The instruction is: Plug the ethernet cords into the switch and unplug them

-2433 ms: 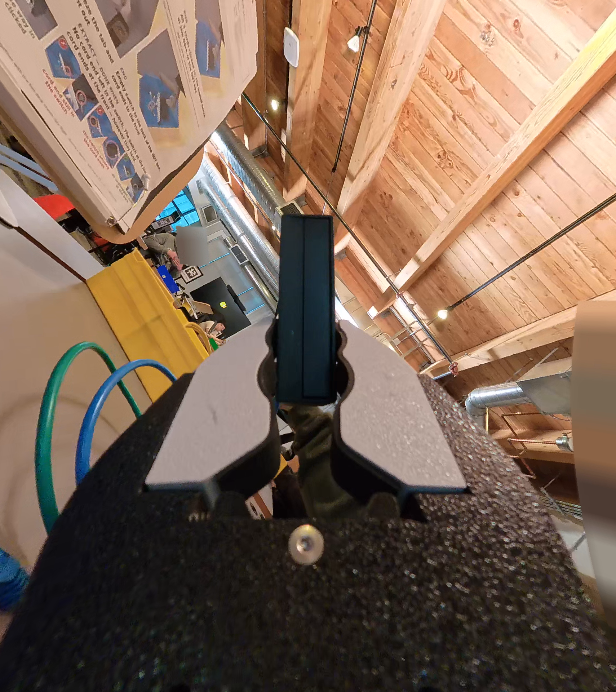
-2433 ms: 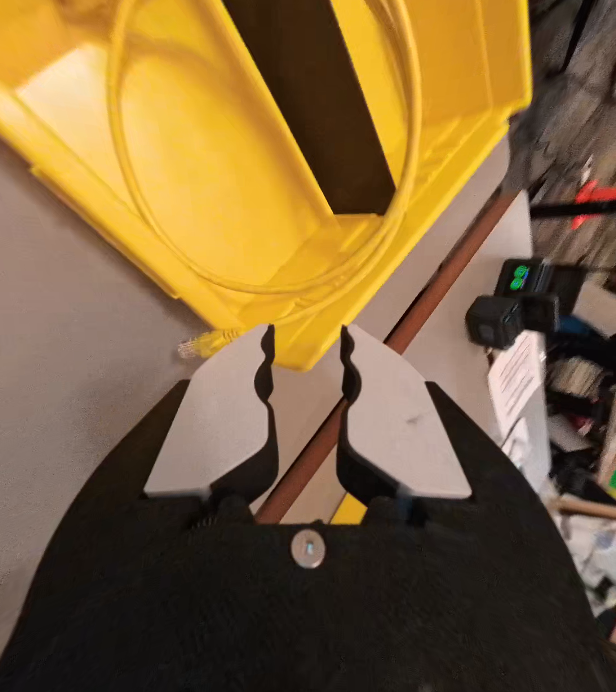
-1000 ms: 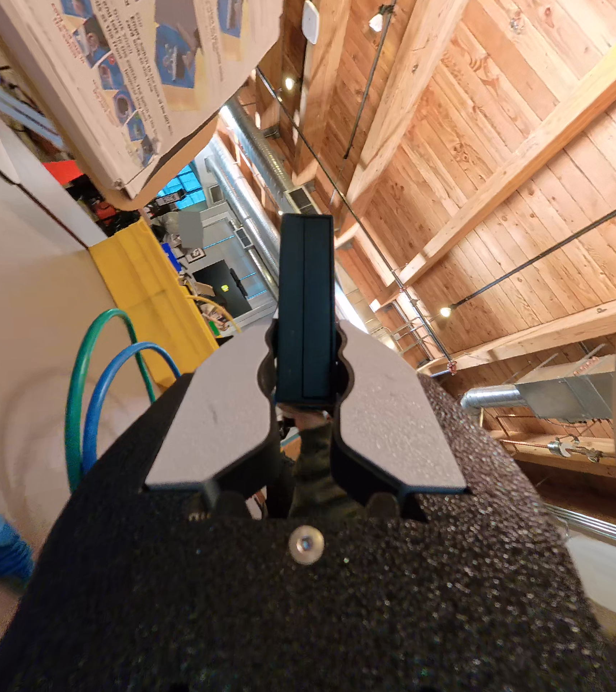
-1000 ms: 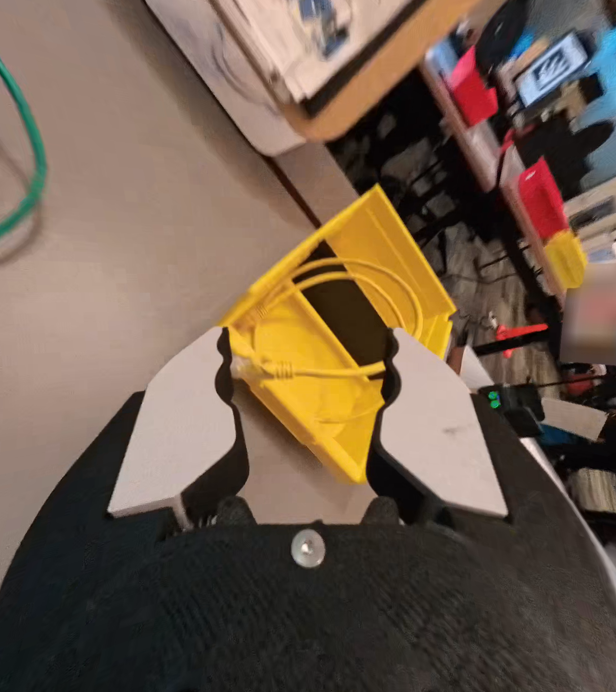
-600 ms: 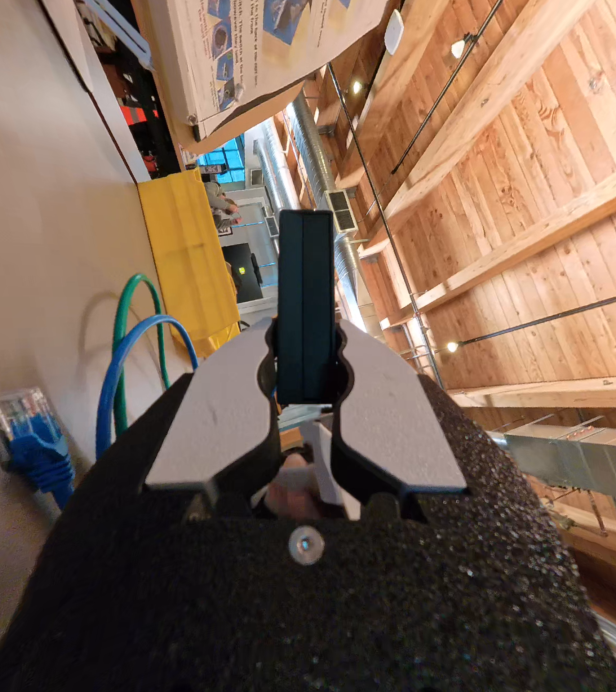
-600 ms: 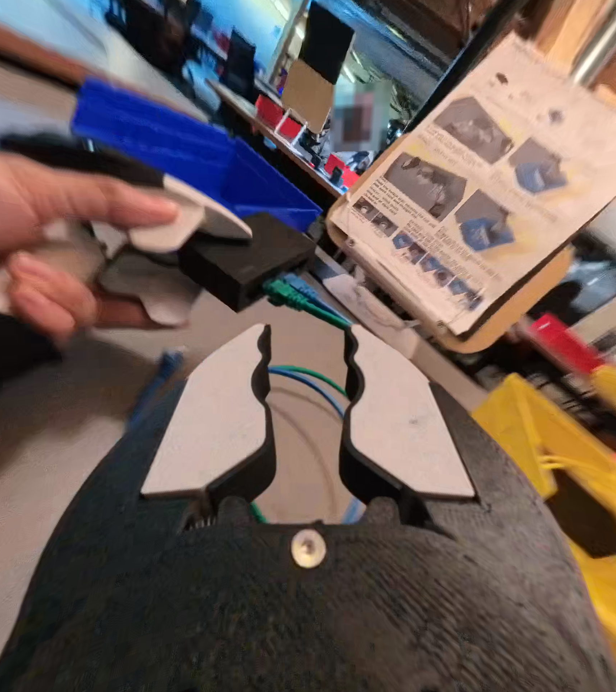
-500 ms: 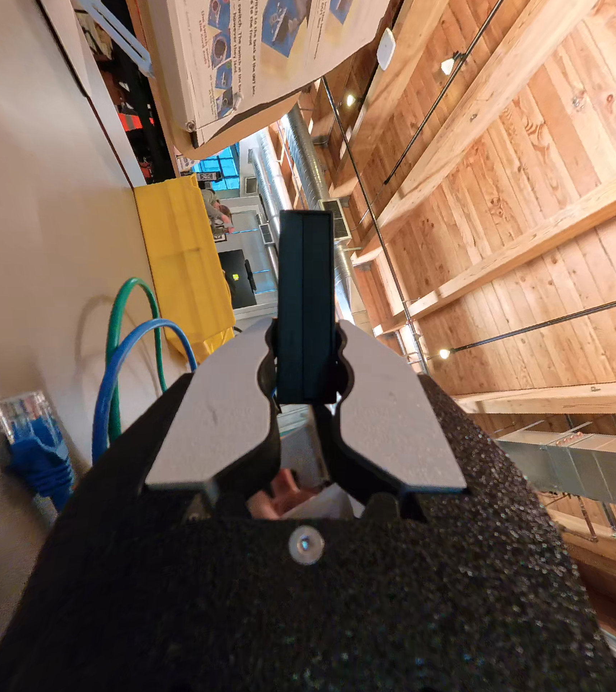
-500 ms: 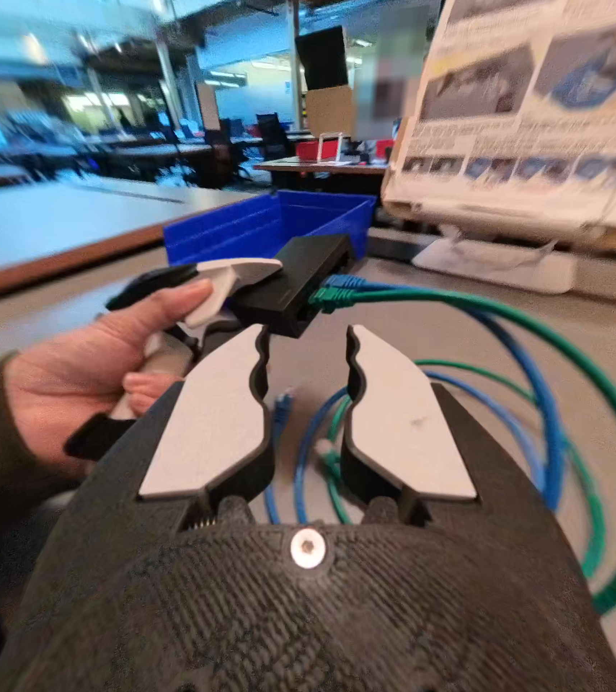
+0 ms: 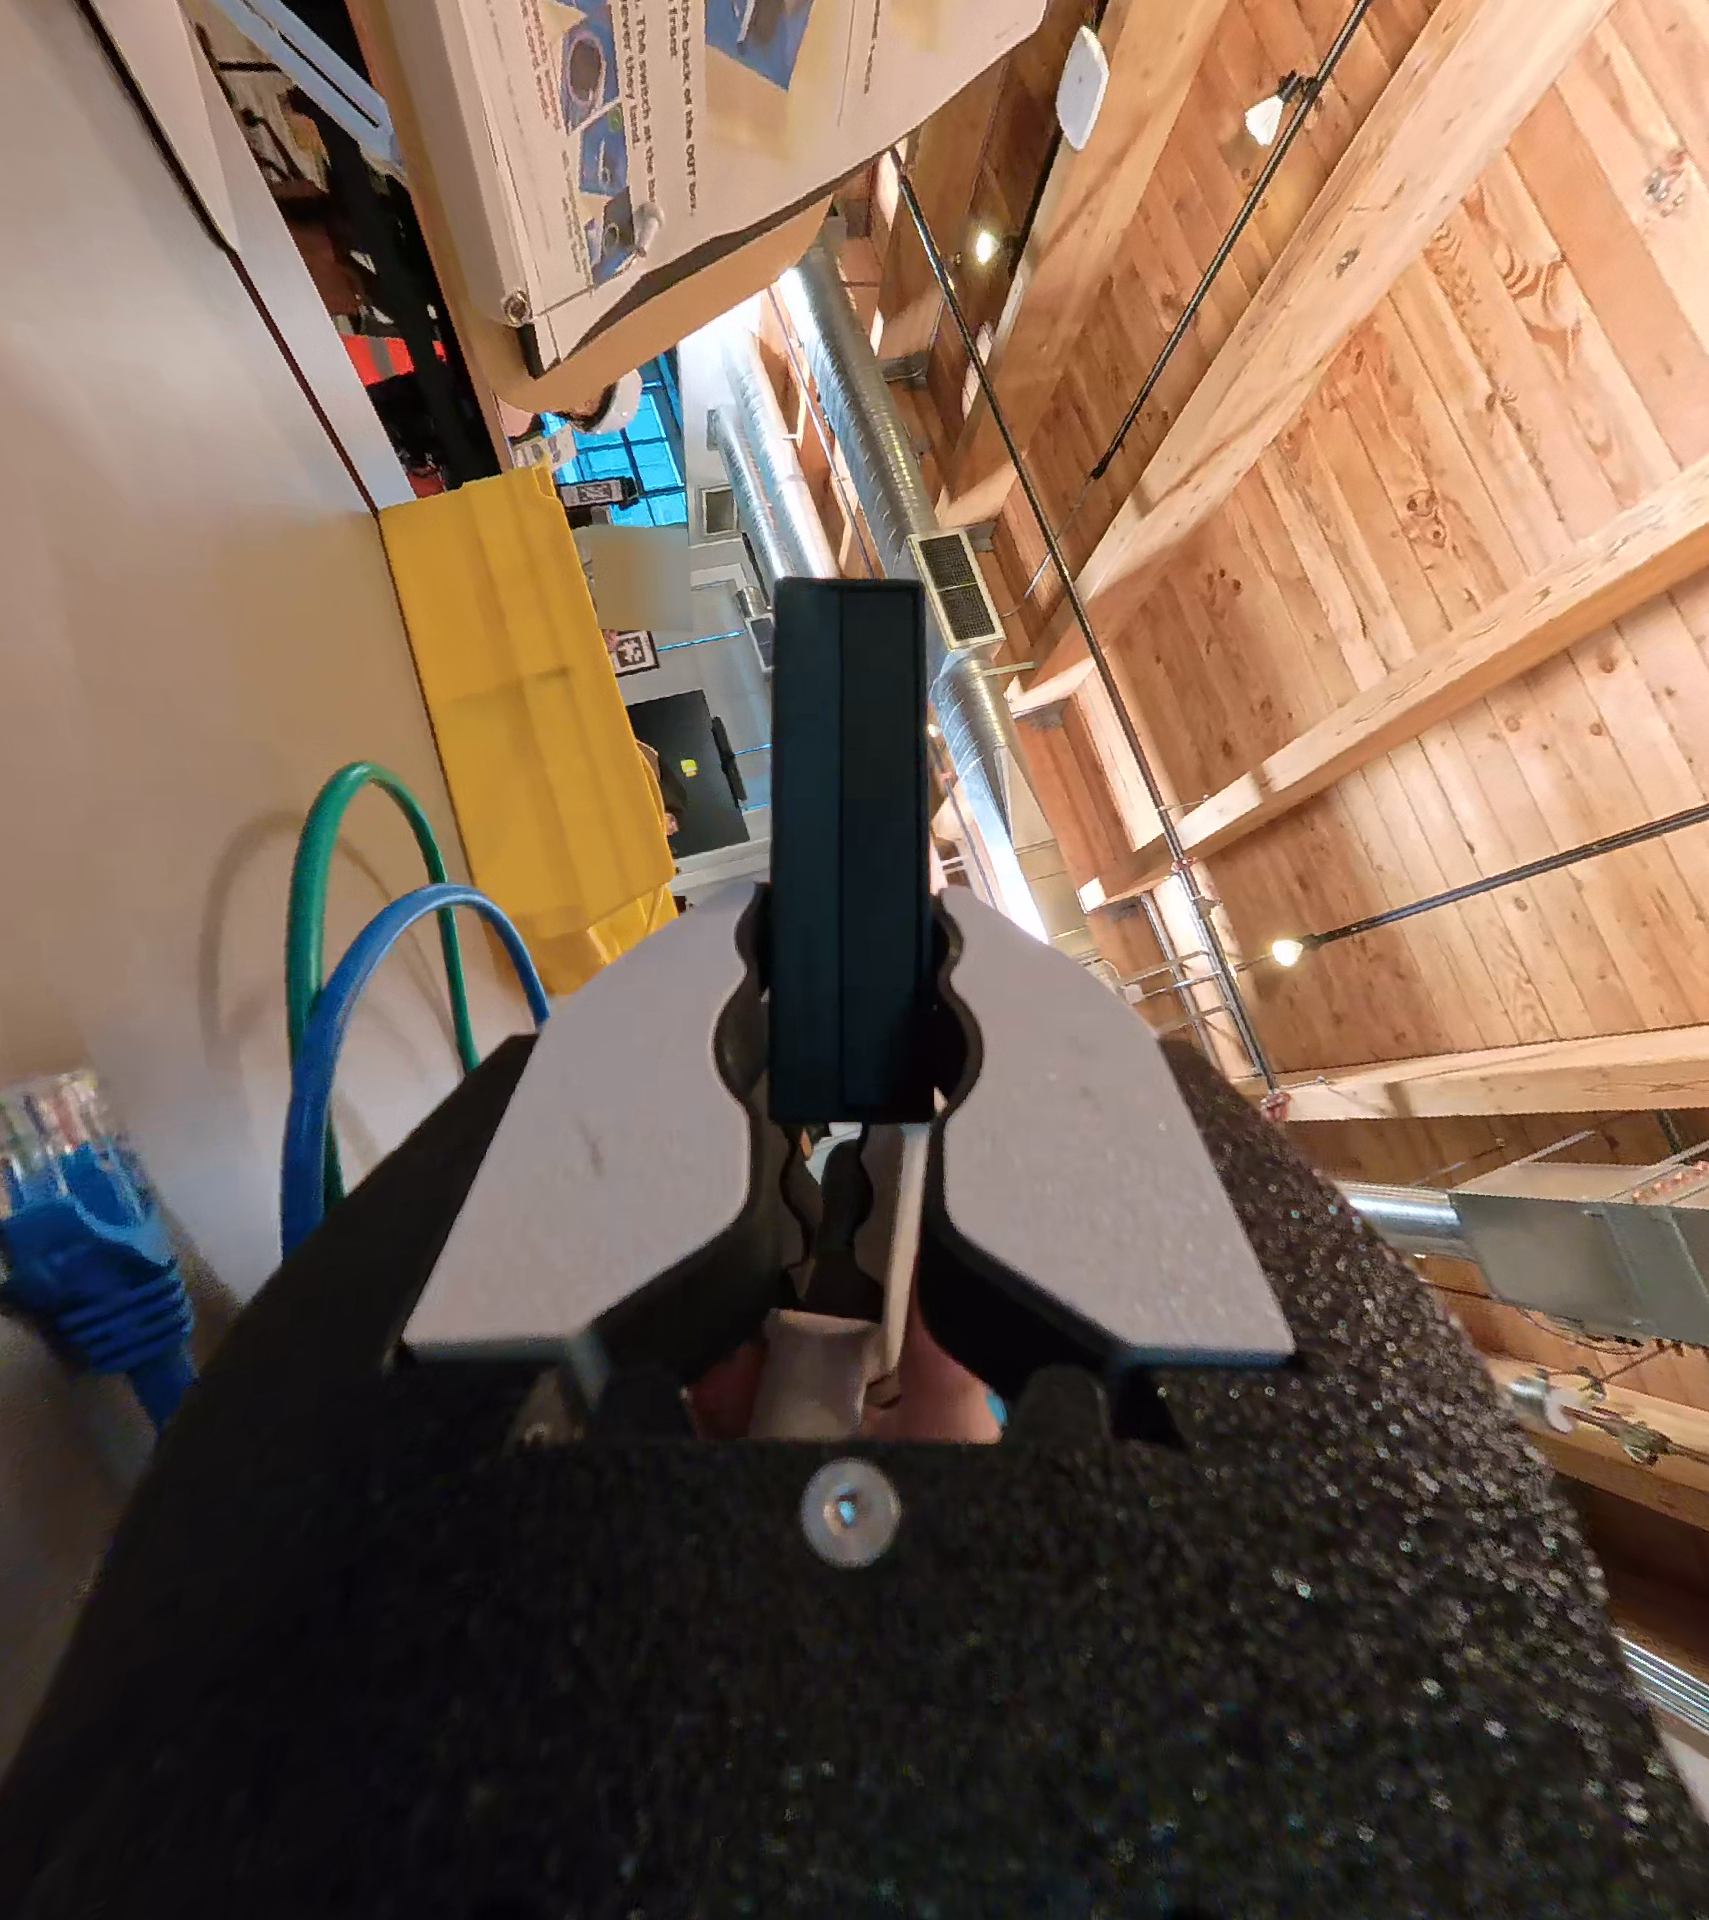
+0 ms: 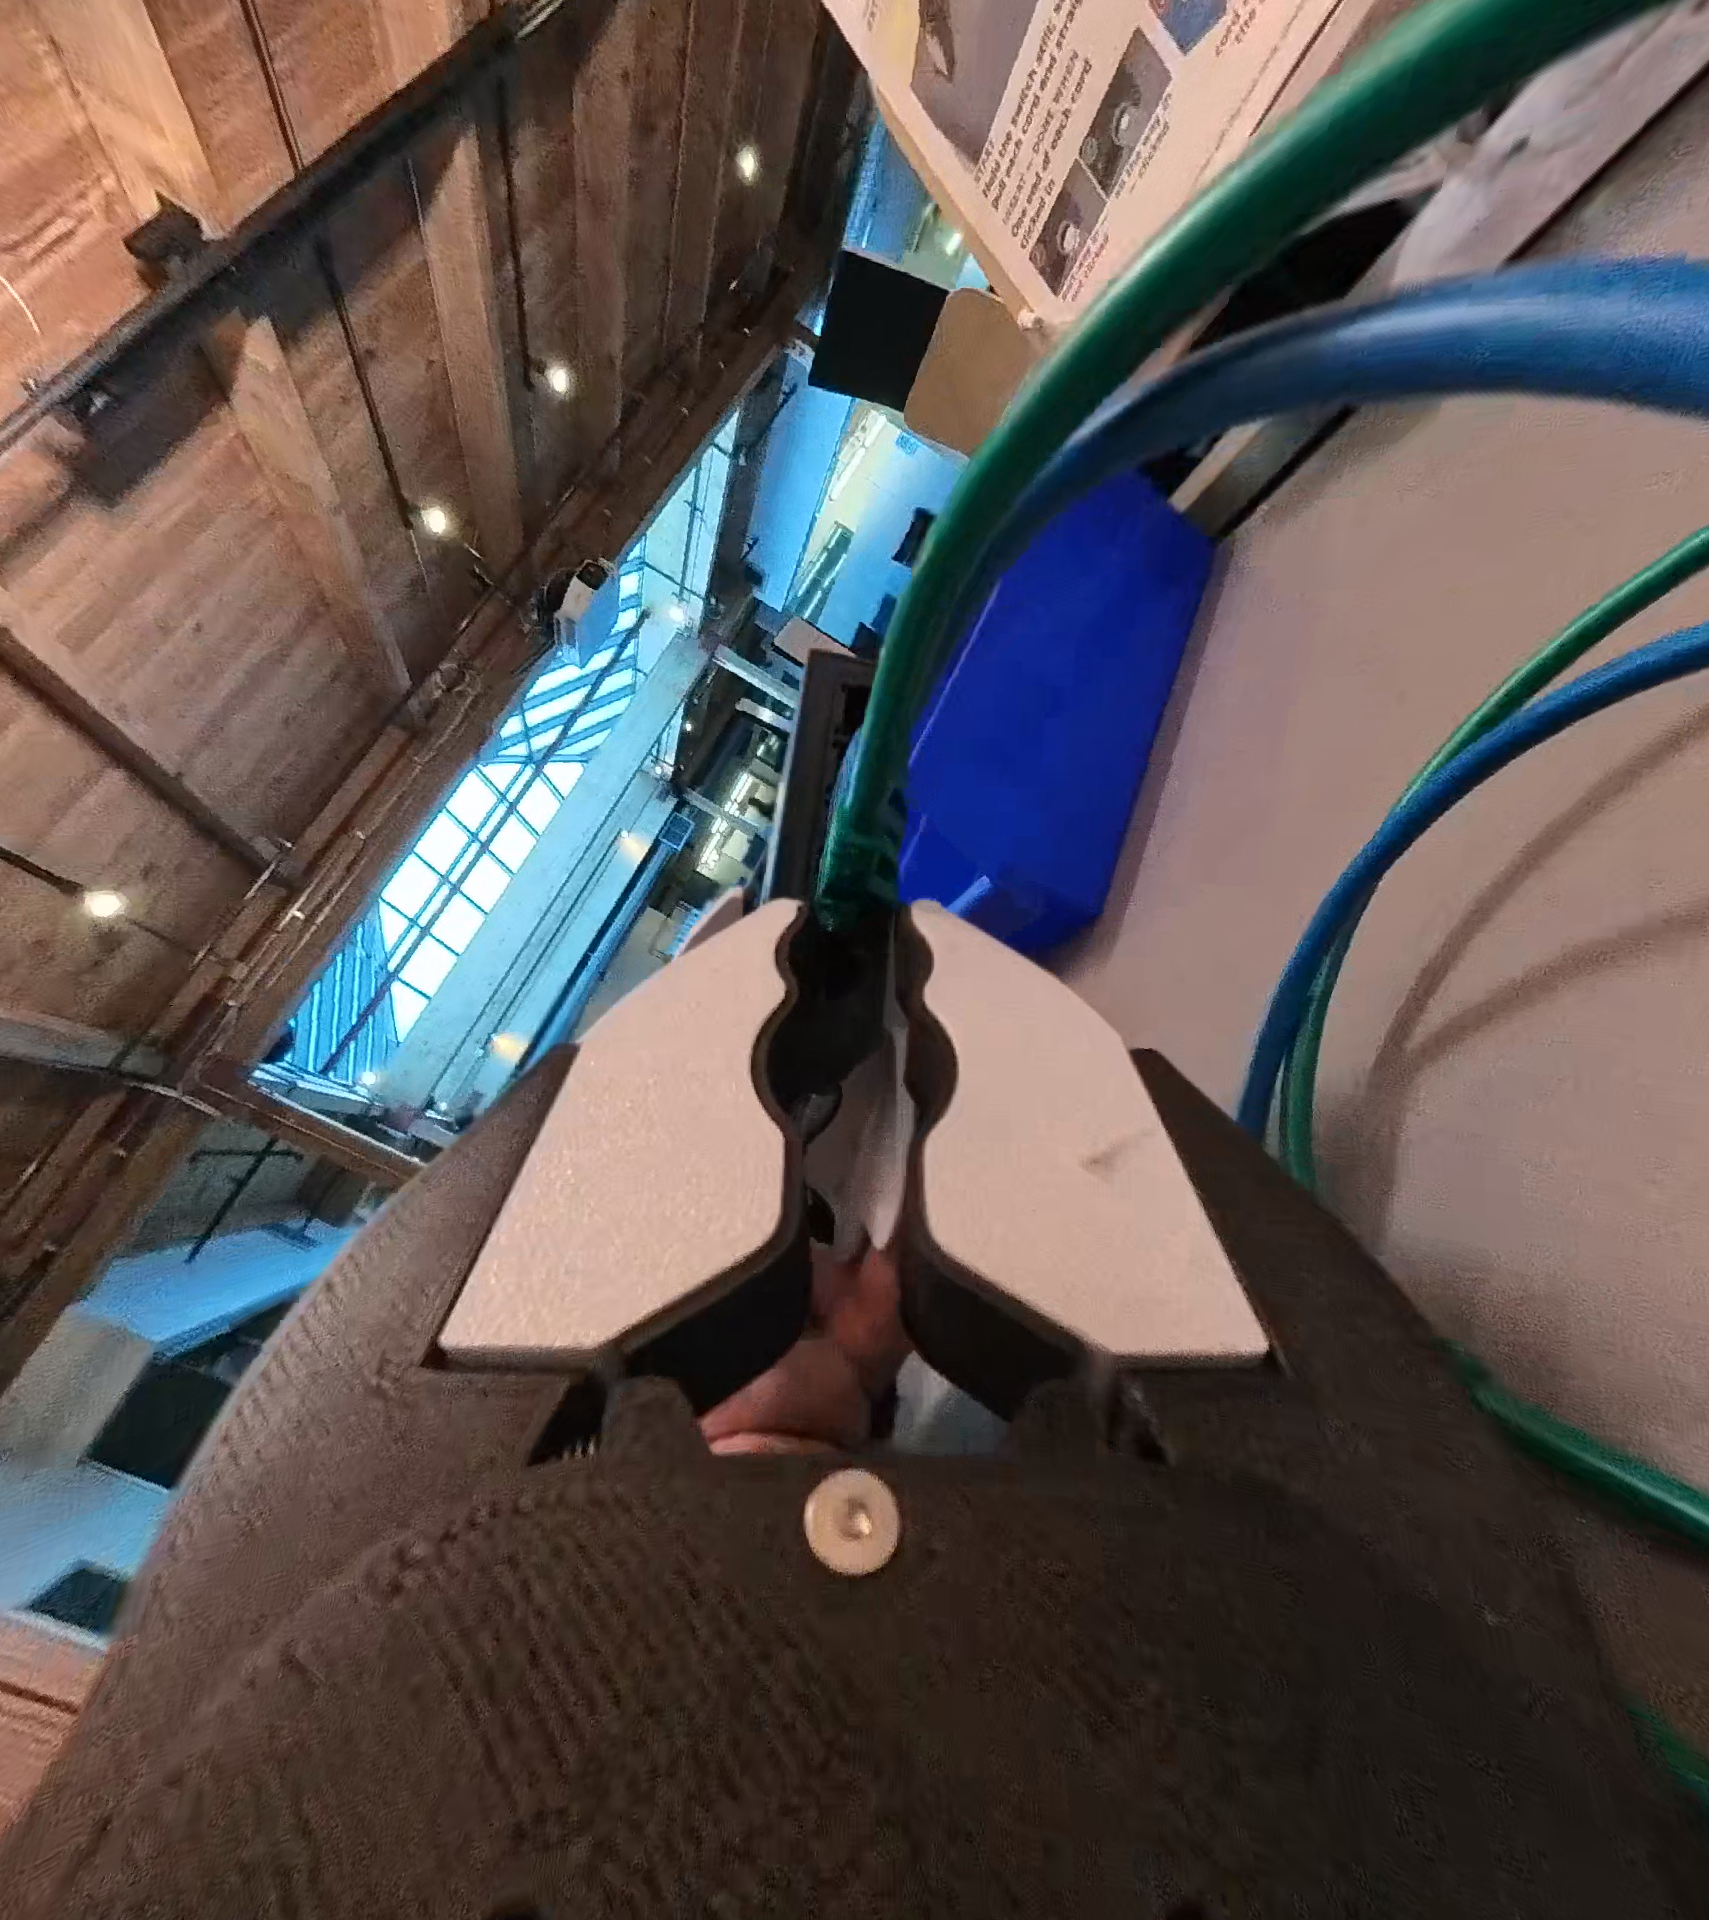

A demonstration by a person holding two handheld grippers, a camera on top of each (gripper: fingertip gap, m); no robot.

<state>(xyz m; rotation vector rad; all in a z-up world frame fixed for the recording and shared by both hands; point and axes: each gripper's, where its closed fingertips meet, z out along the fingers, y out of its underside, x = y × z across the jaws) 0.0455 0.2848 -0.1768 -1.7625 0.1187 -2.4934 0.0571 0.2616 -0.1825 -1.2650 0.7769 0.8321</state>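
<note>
Two cords are plugged into the switch (image 9: 848, 852) from what I can see, a green cord (image 10: 943, 582) and a blue cord (image 10: 1452, 353), and my worry sits with the green one. My left gripper (image 9: 848, 1023) has its jaws clamped on the near end of the switch, which runs out from between them toward twelve o'clock in the left wrist view. My right gripper (image 10: 850, 987) has its jaws drawn close together with the green plug (image 10: 855, 873) at their tips; whether they actually pinch it I cannot tell, as the gap is dark. In that view the switch stands just past the tips at twelve o'clock, the green cord arching up toward one o'clock and the blue cord sweeping off at two. If I pull without the plug's latch pressed, I judge it will hold and the switch may twist or slide in the left jaws. A grip on the cord behind the plug would strain it instead. The loops trailing over the surface (image 10: 1556, 831) at three o'clock could snag, and a loose blue plug (image 9: 60, 1226) lies at nine o'clock in the left view.
</note>
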